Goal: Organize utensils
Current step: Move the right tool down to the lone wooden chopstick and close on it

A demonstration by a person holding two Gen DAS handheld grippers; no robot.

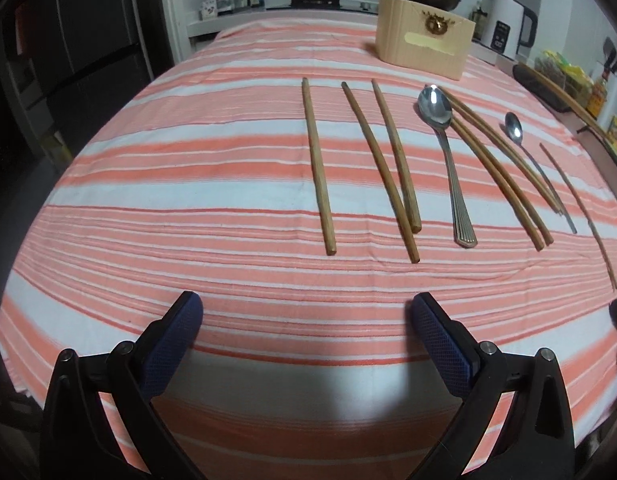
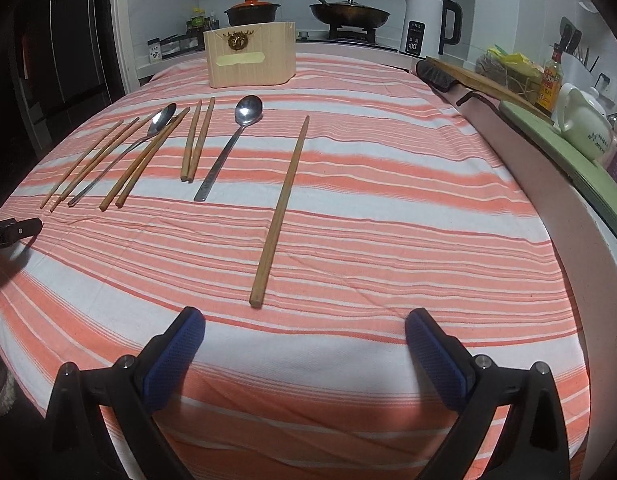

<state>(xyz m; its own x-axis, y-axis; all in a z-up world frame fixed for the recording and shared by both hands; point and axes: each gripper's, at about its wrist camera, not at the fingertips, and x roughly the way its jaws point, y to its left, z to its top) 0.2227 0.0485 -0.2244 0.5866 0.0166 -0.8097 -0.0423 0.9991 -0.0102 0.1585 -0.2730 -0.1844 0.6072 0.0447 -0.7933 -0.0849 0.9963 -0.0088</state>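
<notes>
Risk of chasing the lone chopstick point(image 2: 282, 208) at frame centre across loose striped cloth point(image 2: 388, 220), both tools, left tool point(image 1: 306, 316) and right tool point(image 2: 305, 326), spread wide and empty.

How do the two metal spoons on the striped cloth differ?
The large spoon has a broad bowl and a ribbed, flared handle; the small spoon has a narrow bowl and a thin, flat handle. The large spoon lies between chopstick pairs; the small spoon lies right beside a chopstick. Both are shiny metal, bowls toward the wooden box.
</notes>
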